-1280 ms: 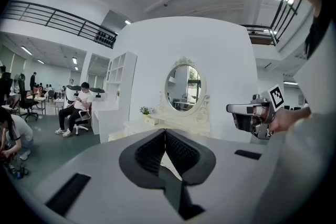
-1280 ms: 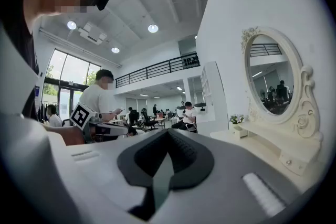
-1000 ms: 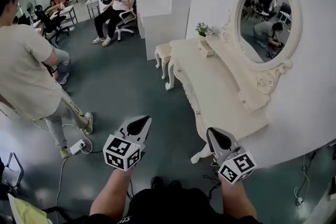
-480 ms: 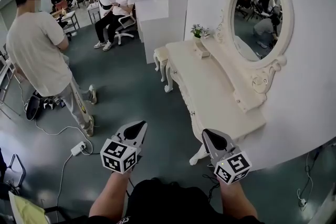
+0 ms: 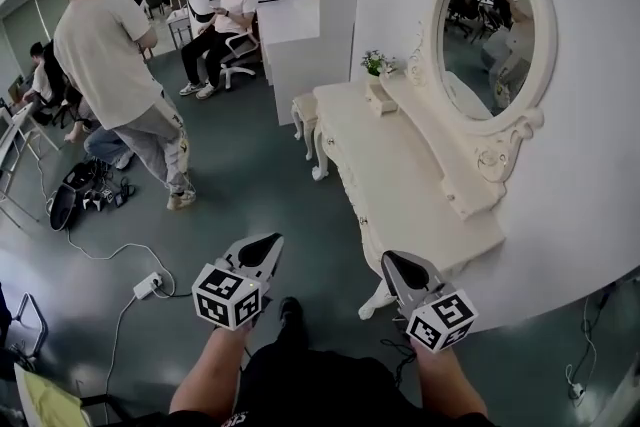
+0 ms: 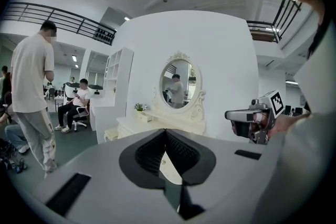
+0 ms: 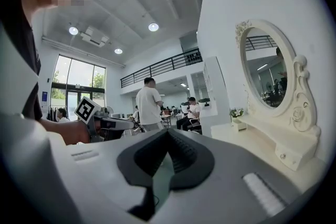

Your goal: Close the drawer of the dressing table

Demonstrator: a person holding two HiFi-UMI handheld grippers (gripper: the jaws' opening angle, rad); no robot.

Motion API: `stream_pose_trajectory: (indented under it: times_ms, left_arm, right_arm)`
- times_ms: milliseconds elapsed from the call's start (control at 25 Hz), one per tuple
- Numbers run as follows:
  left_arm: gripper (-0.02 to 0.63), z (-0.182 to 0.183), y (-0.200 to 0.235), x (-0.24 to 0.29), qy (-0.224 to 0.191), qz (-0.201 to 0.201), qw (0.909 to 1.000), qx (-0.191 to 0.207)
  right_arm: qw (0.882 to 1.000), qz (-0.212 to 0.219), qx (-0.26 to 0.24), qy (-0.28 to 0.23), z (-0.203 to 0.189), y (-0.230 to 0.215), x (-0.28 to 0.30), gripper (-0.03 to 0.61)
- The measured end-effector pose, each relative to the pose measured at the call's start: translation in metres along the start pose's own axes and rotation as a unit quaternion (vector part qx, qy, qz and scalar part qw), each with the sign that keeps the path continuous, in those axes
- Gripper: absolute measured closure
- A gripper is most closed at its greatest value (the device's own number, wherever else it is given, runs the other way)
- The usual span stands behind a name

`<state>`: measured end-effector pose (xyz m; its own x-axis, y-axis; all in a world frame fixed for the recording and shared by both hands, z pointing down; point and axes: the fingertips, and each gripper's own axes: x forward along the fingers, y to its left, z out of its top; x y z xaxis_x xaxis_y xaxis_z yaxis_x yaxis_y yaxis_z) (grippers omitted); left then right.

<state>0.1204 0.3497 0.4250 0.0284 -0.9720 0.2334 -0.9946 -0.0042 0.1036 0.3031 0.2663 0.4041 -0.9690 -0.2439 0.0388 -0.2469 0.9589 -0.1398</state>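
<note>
The cream dressing table [image 5: 400, 177] stands against the white wall at the right, its drawer fronts [image 5: 345, 177] facing left over the floor. From here I cannot tell whether a drawer stands out. My left gripper [image 5: 268, 241] hangs over the floor left of the table's near end, jaws shut and empty. My right gripper [image 5: 393, 260] is beside the near corner of the table, apart from it, also shut and empty. The table [image 6: 144, 124] shows ahead past the left gripper [image 6: 165, 131]. In the right gripper view the right gripper [image 7: 168, 131] has the table [image 7: 262, 149] to its right.
An oval mirror [image 5: 482, 35] and a small flower pot [image 5: 377, 65] sit on the table. A stool [image 5: 305, 107] stands at its far end. A person in a white T-shirt [image 5: 118, 65] stands at the left. A power strip with cable [image 5: 147, 285] lies on the floor.
The standing person has walked away from me toward the back left. Both grippers have shifted slightly lower and nearer the table's end, still shut.
</note>
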Motion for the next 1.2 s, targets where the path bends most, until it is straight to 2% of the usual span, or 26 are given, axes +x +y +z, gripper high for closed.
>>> stream_pose_trajectory:
  times_ms: [200,520,1200]
  left_arm:
    - [0.607,0.000,0.017,0.012,-0.002,0.003,1.0000,-0.003]
    - [0.607,0.021,0.049,0.044,-0.016,-0.010,0.9998,0.005]
    - [0.607,0.050,0.186,0.106,-0.012,-0.026,0.9996,-0.007]
  right_arm:
    - [1.000,0.002,0.007,0.002,-0.003,-0.008,0.014,0.568]
    - [1.000,-0.006,0.013,0.010,0.001,-0.029,0.056,0.569]
    - [0.999,-0.010,0.023,0.040,0.009,-0.052,0.207,0.568]
